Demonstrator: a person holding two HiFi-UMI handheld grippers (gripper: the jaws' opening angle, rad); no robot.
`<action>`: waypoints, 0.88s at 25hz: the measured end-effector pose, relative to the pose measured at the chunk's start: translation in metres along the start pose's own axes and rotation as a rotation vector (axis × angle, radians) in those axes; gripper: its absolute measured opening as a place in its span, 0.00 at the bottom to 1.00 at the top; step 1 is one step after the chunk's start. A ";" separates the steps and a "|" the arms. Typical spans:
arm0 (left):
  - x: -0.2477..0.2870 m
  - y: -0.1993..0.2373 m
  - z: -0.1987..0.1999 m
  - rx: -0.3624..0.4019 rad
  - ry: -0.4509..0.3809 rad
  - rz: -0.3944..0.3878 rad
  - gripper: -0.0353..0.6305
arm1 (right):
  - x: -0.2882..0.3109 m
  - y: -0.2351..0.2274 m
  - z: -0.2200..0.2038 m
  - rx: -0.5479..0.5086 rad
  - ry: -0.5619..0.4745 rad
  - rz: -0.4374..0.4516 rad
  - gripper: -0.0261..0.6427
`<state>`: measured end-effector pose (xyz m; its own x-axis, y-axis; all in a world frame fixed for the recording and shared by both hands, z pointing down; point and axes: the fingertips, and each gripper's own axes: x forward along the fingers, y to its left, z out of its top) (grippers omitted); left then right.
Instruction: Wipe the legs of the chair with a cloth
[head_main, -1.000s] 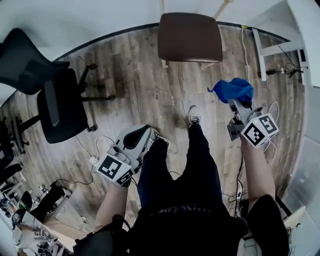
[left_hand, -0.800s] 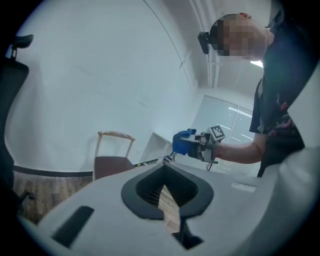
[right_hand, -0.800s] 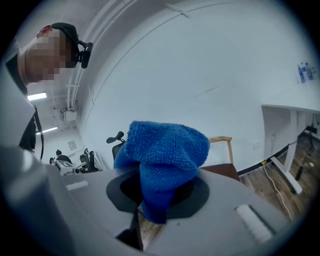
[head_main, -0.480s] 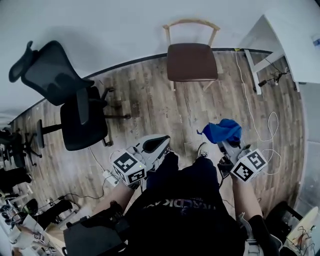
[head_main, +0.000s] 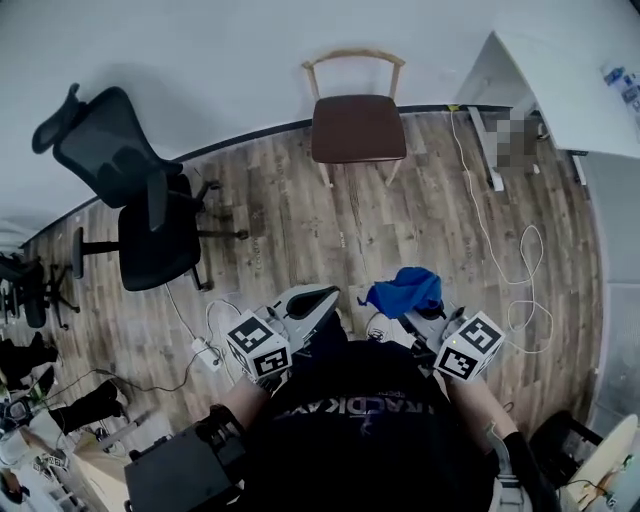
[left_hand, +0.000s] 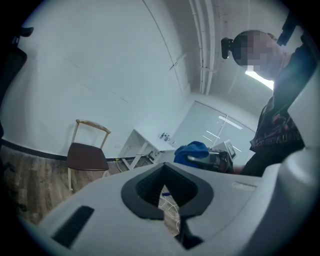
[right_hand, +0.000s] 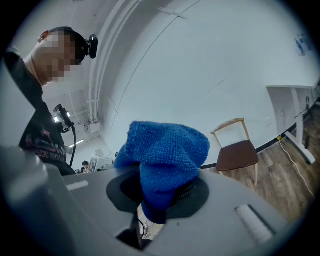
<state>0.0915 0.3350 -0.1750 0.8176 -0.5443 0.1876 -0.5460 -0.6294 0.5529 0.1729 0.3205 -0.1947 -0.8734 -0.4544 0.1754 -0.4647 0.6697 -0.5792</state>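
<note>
Chair (head_main: 358, 128), wood frame, brown seat, stands upright against the white wall, all four legs (head_main: 325, 176) on the plank floor (head_main: 420, 230); nothing touches it. Black office chair (head_main: 140, 215) well to the left of the chair, also by the wall. White desk (head_main: 560, 80) to the right of the chair, one desk leg near it. Person (head_main: 365, 430) in a dark shirt stands well back from the chair, facing it, a gripper in each hand. Left gripper (head_main: 322, 297) held low, pointing toward the chair, well short of it; jaws together, nothing between them, only floor seen past the tips (left_hand: 167, 192). Right gripper (head_main: 405, 312) beside it, same way apart from the chair, jaws clamped on a blue cloth (right_hand: 165, 150). Cloth bunches up above the jaws, a small tail hangs below them; in the head view it (head_main: 405, 290) sits between the right gripper and the chair. White cable (head_main: 520, 290) loops on the floor, right of the chair and nearer the person.
</note>
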 end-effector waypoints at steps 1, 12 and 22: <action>0.003 -0.012 -0.005 -0.001 -0.004 0.002 0.05 | -0.010 0.003 -0.006 0.001 0.005 0.010 0.16; 0.020 -0.058 -0.035 0.014 0.010 0.021 0.05 | -0.056 0.010 -0.032 -0.002 0.036 0.048 0.16; 0.044 -0.070 -0.041 0.040 0.067 -0.029 0.05 | -0.078 -0.001 -0.032 0.002 0.011 0.022 0.16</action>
<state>0.1731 0.3780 -0.1724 0.8427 -0.4883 0.2266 -0.5278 -0.6666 0.5264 0.2366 0.3743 -0.1822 -0.8850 -0.4329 0.1713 -0.4449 0.6783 -0.5847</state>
